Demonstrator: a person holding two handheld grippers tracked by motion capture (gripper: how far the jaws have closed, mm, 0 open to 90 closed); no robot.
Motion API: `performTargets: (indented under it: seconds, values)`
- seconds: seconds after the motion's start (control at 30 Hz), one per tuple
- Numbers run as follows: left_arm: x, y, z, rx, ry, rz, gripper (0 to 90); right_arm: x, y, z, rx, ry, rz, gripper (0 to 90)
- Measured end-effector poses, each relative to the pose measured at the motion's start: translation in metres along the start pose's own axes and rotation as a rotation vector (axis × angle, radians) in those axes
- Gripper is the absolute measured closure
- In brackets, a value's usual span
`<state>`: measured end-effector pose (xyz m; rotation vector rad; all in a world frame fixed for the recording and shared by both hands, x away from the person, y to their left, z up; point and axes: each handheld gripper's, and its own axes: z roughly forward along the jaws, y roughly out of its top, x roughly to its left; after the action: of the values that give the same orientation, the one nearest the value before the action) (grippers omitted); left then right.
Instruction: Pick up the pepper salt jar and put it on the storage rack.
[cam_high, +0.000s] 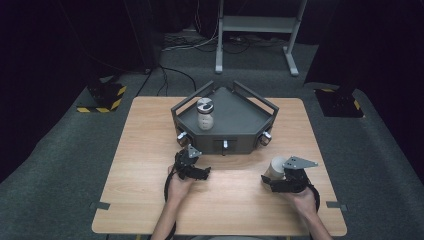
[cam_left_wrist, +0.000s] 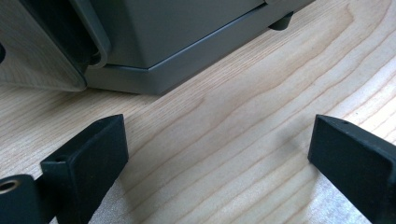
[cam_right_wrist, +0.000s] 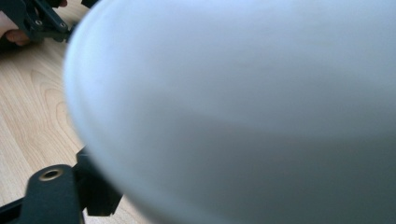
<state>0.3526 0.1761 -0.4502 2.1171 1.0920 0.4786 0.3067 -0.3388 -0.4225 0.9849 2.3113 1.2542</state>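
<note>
My left gripper (cam_high: 195, 162) rests on the wooden table (cam_high: 150, 150) just in front of the dark grey tray (cam_high: 240, 142). In the left gripper view, its jaws (cam_left_wrist: 217, 154) stand wide apart over bare wood, with the tray's front corner (cam_left_wrist: 187, 42) ahead. My right gripper (cam_high: 272, 176) lies at the front right with a white cup (cam_high: 274, 167) between its jaws. Close up, the cup (cam_right_wrist: 243, 112) is blurred and covers the pads. One black finger (cam_right_wrist: 93, 191) shows at its lower left edge. A jar with a round lid (cam_high: 205, 114) stands on the tray.
The tray has raised rails at its back edges and knobs along its front wall. The other hand's gripper (cam_right_wrist: 37, 18) shows at the top left of the right gripper view. A metal stand (cam_high: 257, 30) and cables lie on the floor beyond the table.
</note>
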Motion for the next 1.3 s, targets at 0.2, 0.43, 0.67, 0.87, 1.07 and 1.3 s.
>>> performTargets:
  seconds: [0.2,0.43,0.67,0.87,1.07,1.3]
  values:
    - [-0.0001,0.0000,0.0000,0.000,0.000,0.000,4.8,-0.0026,-0.0027,-0.0007,-0.016,0.002,0.011,23.2]
    - [0.0000,-0.0001,0.0000,0.000,0.000,-0.001,4.8,-0.0020,-0.0027,-0.0009,-0.020,-0.001,-0.002,29.3]
    - [0.0000,-0.0001,0.0000,-0.001,0.000,-0.001,4.8,-0.0042,-0.0031,-0.0015,-0.025,0.002,0.001,32.0]
    - [-0.0002,-0.0005,0.0002,-0.003,0.000,-0.004,4.8,-0.0030,-0.0027,-0.0017,-0.025,-0.002,-0.003,32.6]
    - [-0.0001,-0.0002,0.0001,-0.001,0.000,-0.002,4.8,-0.0022,-0.0041,-0.0018,-0.032,-0.006,-0.002,32.8]
    - [-0.0002,-0.0005,0.0002,-0.003,0.000,-0.004,4.8,0.0003,-0.0015,-0.0016,-0.024,-0.014,-0.009,33.1]
